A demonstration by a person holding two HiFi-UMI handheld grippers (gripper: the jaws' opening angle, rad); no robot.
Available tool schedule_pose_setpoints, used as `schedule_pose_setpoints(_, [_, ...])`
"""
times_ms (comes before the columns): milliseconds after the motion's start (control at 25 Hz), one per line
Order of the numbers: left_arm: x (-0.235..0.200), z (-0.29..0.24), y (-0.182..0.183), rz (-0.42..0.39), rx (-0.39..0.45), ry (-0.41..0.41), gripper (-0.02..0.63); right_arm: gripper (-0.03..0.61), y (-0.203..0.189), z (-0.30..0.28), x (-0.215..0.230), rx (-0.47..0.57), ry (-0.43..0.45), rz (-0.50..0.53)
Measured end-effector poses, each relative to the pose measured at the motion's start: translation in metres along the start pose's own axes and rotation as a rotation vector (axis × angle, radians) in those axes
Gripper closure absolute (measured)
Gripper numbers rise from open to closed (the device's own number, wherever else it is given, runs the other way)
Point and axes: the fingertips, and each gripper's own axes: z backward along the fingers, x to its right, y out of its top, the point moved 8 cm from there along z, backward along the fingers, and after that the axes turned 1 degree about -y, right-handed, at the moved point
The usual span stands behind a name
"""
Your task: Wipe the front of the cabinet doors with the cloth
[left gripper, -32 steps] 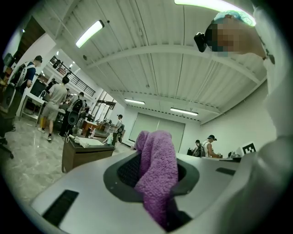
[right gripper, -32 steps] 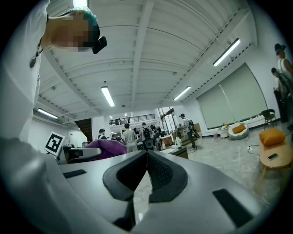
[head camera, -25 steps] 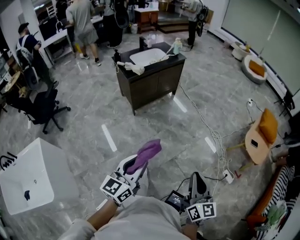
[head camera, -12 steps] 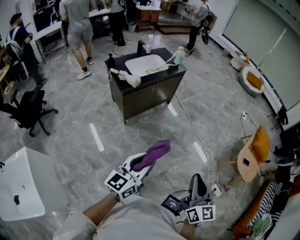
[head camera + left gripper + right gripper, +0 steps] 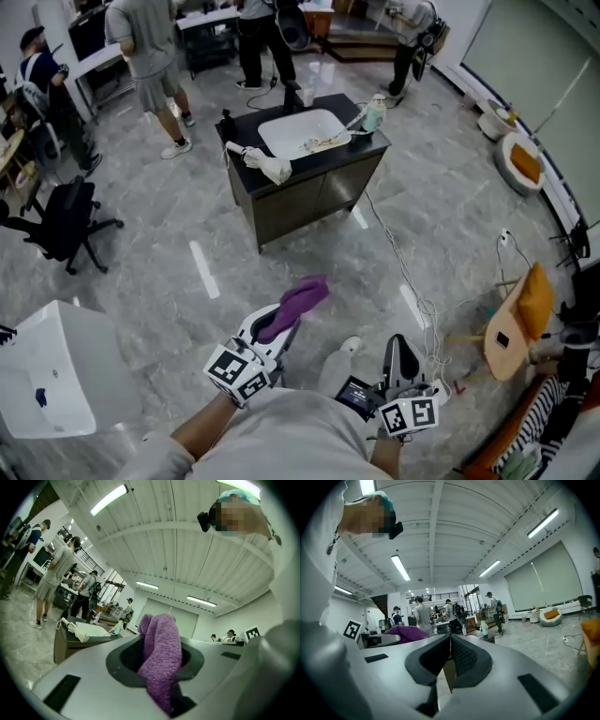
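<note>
A grey stone floor (image 5: 169, 202) fills most of the head view. The dark cabinet (image 5: 272, 211) stands alone on it, well ahead of the person, with one corner turned toward the camera. Its two cabinet doors (image 5: 323, 195) are shut and face down and right in the picture. A white sink basin (image 5: 300, 132) is set in its top, with a pale rag (image 5: 265, 163) lying at its left edge and a bottle (image 5: 374, 114) near its right corner. A black office chair (image 5: 66, 217) stands off to the left. A white cable (image 5: 405, 261) trails over the floor from the cabinet's right side toward the person.

Both grippers are held low and close to the body, well apart from the cabinet. The bare left forearm (image 5: 200, 429) reaches up from the bottom edge. The left gripper (image 5: 281, 328) points forward and a little right, its marker cube (image 5: 236, 375) toward the camera. It is clamped on the purple cloth (image 5: 295, 302), which bunches out past the jaw tips and flops to the right, hanging in the air above the floor. The left gripper view shows the cloth pinched between the two jaws and standing up from them.

The right gripper (image 5: 400, 352) sits beside the person's right side and points forward. Its jaws are pressed together with nothing between them.
</note>
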Motion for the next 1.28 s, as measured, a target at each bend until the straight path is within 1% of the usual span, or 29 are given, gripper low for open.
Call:
schedule_pose_setpoints(120, [-0.007, -0.021, 0.000, -0.014, 0.006, 0.066, 0.526, 0.552, 0.005, -0.039, 0.027, 0.000, 0.060, 0.000])
schedule_pose_setpoints(280, [-0.013, -0.074, 0.001, -0.046, 0.046, 0.147, 0.526, 0.552, 0.015, -0.093, 0.079, -0.005, 0.152, 0.004])
schedule_pose_setpoints(440, [-0.005, -0.144, -0.001, -0.058, 0.085, 0.243, 0.526, 0.552, 0.031, -0.137, 0.144, -0.014, 0.250, 0.003])
schedule_pose_setpoints(600, [0.018, -0.225, -0.005, -0.066, 0.135, 0.295, 0.526, 0.552, 0.056, -0.166, 0.217, -0.028, 0.342, 0.020])
schedule_pose_setpoints(720, [0.029, -0.273, -0.009, -0.018, 0.181, 0.346, 0.526, 0.552, 0.064, -0.186, 0.272, -0.049, 0.358, 0.029])
schedule_pose_setpoints(760, [0.030, -0.287, -0.010, -0.014, 0.184, 0.352, 0.526, 0.552, 0.066, -0.195, 0.288, -0.049, 0.356, 0.027])
schedule_pose_setpoints(920, [0.036, -0.324, -0.019, -0.098, 0.119, 0.357, 0.526, 0.552, 0.068, -0.223, 0.327, -0.046, 0.340, -0.001])
schedule_pose_setpoints(1000, [0.031, -0.336, -0.023, -0.100, 0.109, 0.367, 0.526, 0.552, 0.067, -0.239, 0.340, -0.058, 0.342, -0.008])
schedule_pose_setpoints(1120, [0.010, -0.353, -0.025, -0.089, 0.121, 0.392, 0.526, 0.552, 0.067, -0.270, 0.347, -0.067, 0.370, 0.015])
schedule_pose_setpoints(1280, [-0.027, -0.379, -0.029, -0.028, 0.133, 0.414, 0.526, 0.552, 0.075, -0.308, 0.352, -0.074, 0.385, 0.055])
